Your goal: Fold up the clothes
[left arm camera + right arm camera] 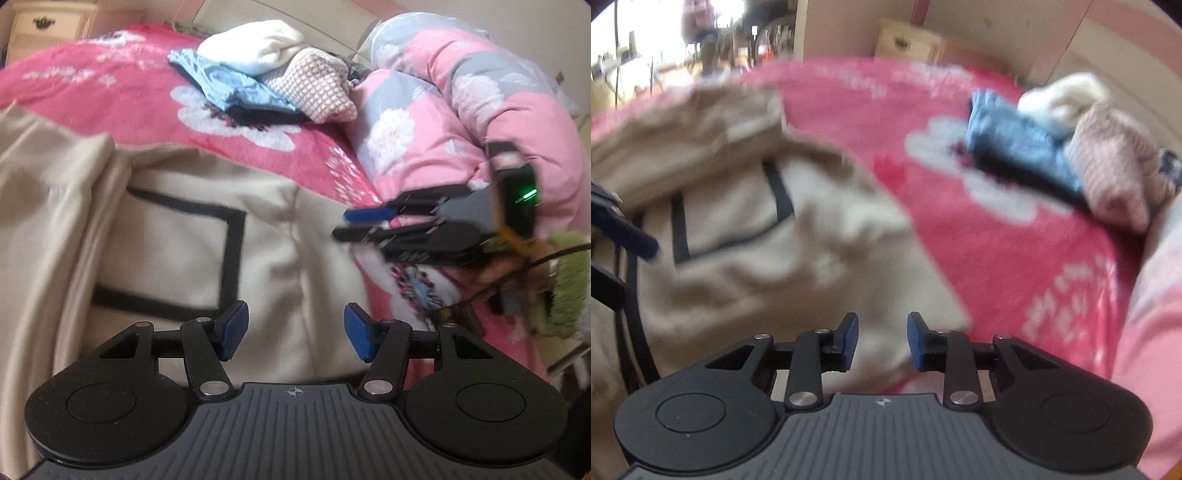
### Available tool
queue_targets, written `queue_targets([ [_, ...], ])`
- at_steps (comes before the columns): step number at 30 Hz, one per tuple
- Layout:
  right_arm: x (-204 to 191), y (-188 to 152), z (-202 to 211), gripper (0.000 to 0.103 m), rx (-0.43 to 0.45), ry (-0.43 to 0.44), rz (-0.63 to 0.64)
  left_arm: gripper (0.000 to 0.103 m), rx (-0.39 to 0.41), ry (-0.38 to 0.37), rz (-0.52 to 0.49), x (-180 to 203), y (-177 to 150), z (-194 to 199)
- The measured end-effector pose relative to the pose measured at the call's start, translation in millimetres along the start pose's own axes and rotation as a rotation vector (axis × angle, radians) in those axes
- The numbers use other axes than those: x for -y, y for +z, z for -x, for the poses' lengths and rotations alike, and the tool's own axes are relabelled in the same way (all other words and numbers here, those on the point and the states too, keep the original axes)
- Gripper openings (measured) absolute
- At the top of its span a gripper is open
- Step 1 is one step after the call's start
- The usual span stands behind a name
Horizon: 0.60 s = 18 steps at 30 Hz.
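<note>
The beige garment (177,229) lies spread on the bed's pink floral blanket (122,96), filling the left and lower part of my left wrist view, its black-outlined rectangle (173,251) facing up. In that view my left gripper (295,334) hangs over the cloth with its blue pads well apart and nothing between them. This view alone shows my right gripper (354,225) from the side, at right over the garment's edge, blurred, with a hand (495,269) and a green fuzzy sleeve (569,280) behind it, and the rolled pink-and-grey quilt (461,110) beyond. A pile of folded clothes (266,77) sits farther back on the blanket. From the right wrist view the garment (757,240) runs lengthwise from the lower middle toward the upper left, bunched and rumpled at its far end; heavy blur hides its seams. Here the right gripper (882,341) has its pads apart over the garment's near corner, gripping nothing. The left gripper (617,225) is cut off at the left edge. Only this view shows the bright, washed-out room (665,37) behind.
</note>
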State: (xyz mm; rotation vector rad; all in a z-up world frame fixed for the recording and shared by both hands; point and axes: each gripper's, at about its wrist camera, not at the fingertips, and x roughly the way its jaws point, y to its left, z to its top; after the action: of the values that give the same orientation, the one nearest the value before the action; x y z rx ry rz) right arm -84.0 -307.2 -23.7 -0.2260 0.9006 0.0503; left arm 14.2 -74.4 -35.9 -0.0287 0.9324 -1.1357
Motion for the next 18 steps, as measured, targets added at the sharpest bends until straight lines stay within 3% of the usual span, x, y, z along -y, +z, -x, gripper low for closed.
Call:
queue_targets([
  [4, -1, 29, 16, 0.030, 0.090, -0.031, 0.028, 0.057, -0.084, -0.007, -0.115, 6, 4, -26],
  [8, 9, 59, 34, 0.030, 0.148, -0.084, -0.003, 0.057, -0.197, -0.106, -0.325, 34, -17, -40],
  [11, 16, 79, 50, 0.030, 0.164, -0.124, -0.003, 0.062, -0.184, -0.117, -0.465, 50, -29, -30],
  [15, 21, 104, 72, 0.030, 0.159, -0.167, 0.022, 0.061, -0.211, -0.201, -0.342, 31, -9, -24],
  [18, 22, 121, 88, 0.030, 0.124, -0.145, 0.030, 0.061, -0.211, -0.190, -0.319, 26, 10, -19],
])
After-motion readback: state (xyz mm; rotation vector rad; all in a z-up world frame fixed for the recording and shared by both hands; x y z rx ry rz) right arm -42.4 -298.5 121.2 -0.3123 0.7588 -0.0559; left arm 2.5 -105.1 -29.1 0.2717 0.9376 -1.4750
